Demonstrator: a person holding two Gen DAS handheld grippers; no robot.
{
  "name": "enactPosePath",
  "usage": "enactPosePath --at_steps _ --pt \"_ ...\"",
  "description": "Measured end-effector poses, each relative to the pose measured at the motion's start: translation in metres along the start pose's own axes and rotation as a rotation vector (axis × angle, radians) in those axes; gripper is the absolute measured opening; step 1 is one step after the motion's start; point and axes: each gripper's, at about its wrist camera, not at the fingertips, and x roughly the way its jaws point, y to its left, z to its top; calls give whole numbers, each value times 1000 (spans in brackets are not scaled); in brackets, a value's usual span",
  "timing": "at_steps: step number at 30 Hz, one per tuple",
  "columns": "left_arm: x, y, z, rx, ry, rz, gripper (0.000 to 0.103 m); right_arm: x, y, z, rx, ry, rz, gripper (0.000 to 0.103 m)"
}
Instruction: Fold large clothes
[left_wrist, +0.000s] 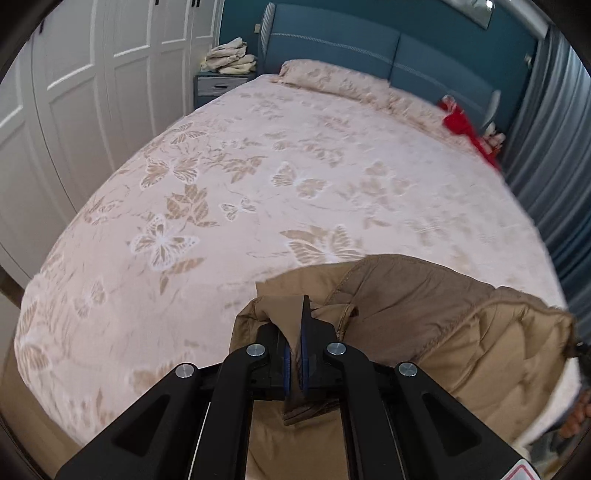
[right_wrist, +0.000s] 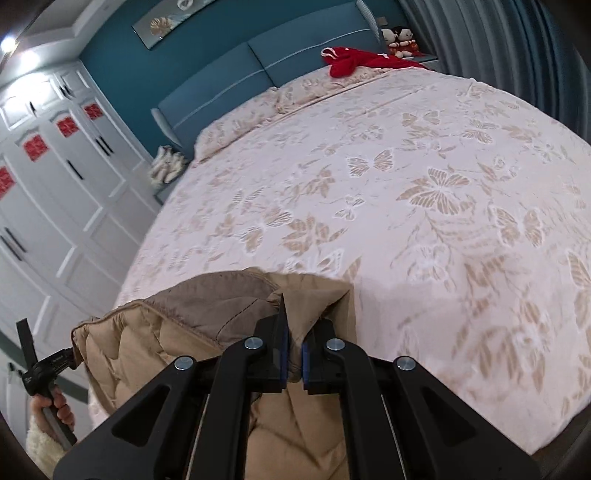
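Only tan jacket on bed

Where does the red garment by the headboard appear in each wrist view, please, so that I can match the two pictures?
Left wrist view: the red garment lies at the upper right, on the far corner of the bed near the grey curtain.
Right wrist view: the red garment lies at the top, right of centre, on the pillow end of the bed.
Shared landmark: the blue headboard behind the pillows.
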Motion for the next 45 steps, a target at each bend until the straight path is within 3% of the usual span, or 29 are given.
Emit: enactPosePath --at_steps 6,22,31,36,38,39,40,41,42,43,45 --pt "66 -1 4 -16 61 48 3 54 -6 4 5 31 -70 3" --pt "159 -5 -10 6 130 95 11 150 -36 -16 52 129 -166 4" --pt "173 -10 -27 42 46 95 11 170 -44 -31 67 118 -154 3" --pt "167 5 -29 -26 36 9 12 161 -50 -31 101 86 -112 5" --pt "153 16 -26 -75 55 -38 13 148 -49 -28 107 74 -109 12" --pt "146 20 -26 -90 56 -50 16 135 -50 -26 118 53 -94 23" --pt "133 28 -25 -109 52 -70 25 117 -51 -24 130 16 -70 45" --pt "120 35 -24 -120 43 -83 33 106 -52 -23 134 -9 -64 56" --pt "109 40 -24 -125 26 -80 62 84 -53 -22 135 -63 -54 62" --pt "88 51 -25 -138 -32 -42 86 66 -54 -21 127 -98 -45 62" --pt "61 67 -28 -149 -122 -26 88 50 -56 -20 113 -102 -52 62"
